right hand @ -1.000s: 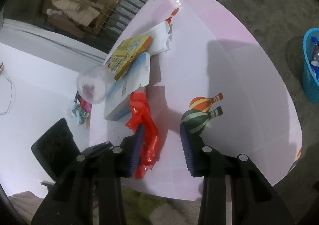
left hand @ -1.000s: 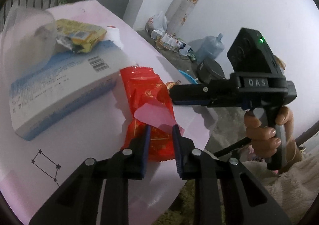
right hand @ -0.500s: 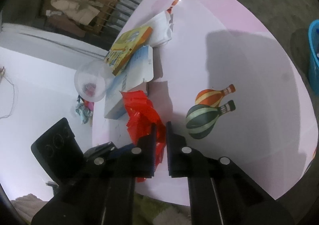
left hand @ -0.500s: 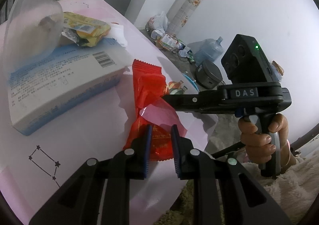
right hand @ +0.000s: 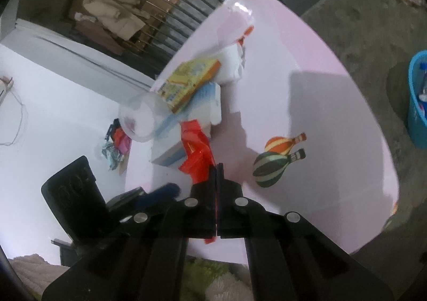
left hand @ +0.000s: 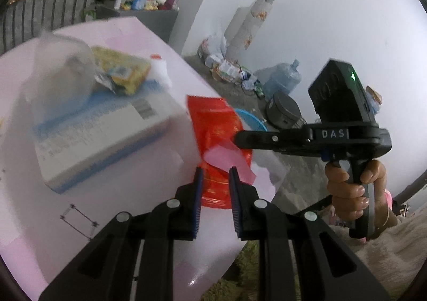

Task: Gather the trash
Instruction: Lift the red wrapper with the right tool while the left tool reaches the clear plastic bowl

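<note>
A red snack wrapper point(left hand: 213, 119) stands lifted at the near corner of the pink table point(left hand: 120, 194). My left gripper point(left hand: 215, 181) is shut on the wrapper's lower end, which fills the narrow gap between its blue pads. From the right, my right gripper point(left hand: 236, 138) pinches the wrapper's side edge, with a hand point(left hand: 349, 189) on its handle. In the right wrist view my right gripper point(right hand: 216, 167) is shut tight with the red wrapper point(right hand: 196, 146) squeezed between its pads. The left gripper point(right hand: 162, 191) shows there as a blur at lower left.
A white and blue box point(left hand: 101, 135) lies just behind the wrapper, with a clear plastic cup point(left hand: 61, 79) and a yellow packet point(left hand: 125, 71) on it. White paper point(right hand: 229, 60) lies beyond them. On the floor to the right stands a blue basket point(right hand: 417, 98).
My right gripper's jaws went from open around the wrapper's edge to shut on it. The wrapper has risen off the table. The left gripper kept its place on the wrapper.
</note>
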